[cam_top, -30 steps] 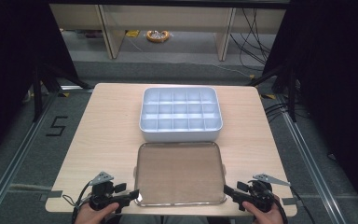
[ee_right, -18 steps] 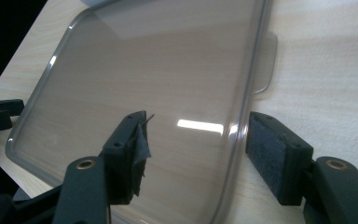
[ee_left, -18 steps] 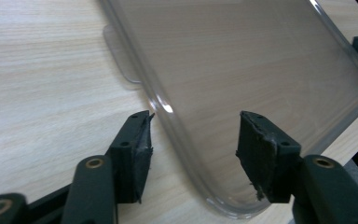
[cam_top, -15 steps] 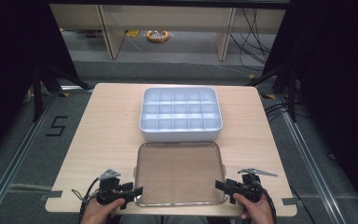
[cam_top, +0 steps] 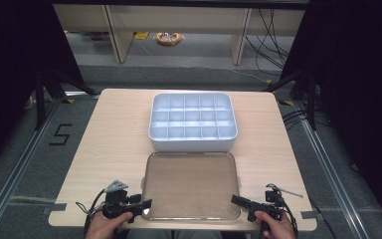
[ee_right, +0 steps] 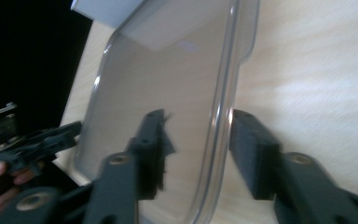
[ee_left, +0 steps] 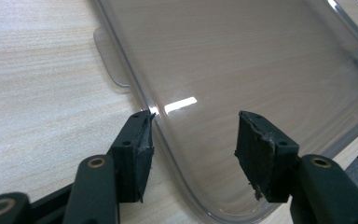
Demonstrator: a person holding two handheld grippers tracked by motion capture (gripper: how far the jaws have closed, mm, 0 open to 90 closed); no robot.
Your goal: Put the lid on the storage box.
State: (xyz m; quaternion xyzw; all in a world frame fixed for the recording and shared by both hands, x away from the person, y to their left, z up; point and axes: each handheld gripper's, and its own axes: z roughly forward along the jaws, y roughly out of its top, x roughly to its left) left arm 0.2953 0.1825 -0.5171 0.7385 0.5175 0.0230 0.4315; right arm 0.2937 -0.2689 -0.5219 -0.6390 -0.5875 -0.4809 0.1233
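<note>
In the high view, the clear lid [cam_top: 191, 185] lies flat at the near edge of the worktop [cam_top: 109, 134], just in front of the white divided box [cam_top: 192, 121]. The left gripper [cam_top: 143, 205] sits at the lid's near left corner, the right gripper [cam_top: 238, 201] at its near right corner.

In the left gripper view, the lid's rim [ee_left: 142, 100] runs between the jaws, which have just been closing; one pad [ee_left: 142, 140] sits against the rim, the other [ee_left: 256, 151] stands over the lid's clear face, not yet pinching.

In the right gripper view, the jaws have just been closing; they straddle the lid's edge [ee_right: 219, 121] with gaps still showing, the picture blurred. The other gripper [ee_right: 37, 142] appears at the lid's far corner
</note>
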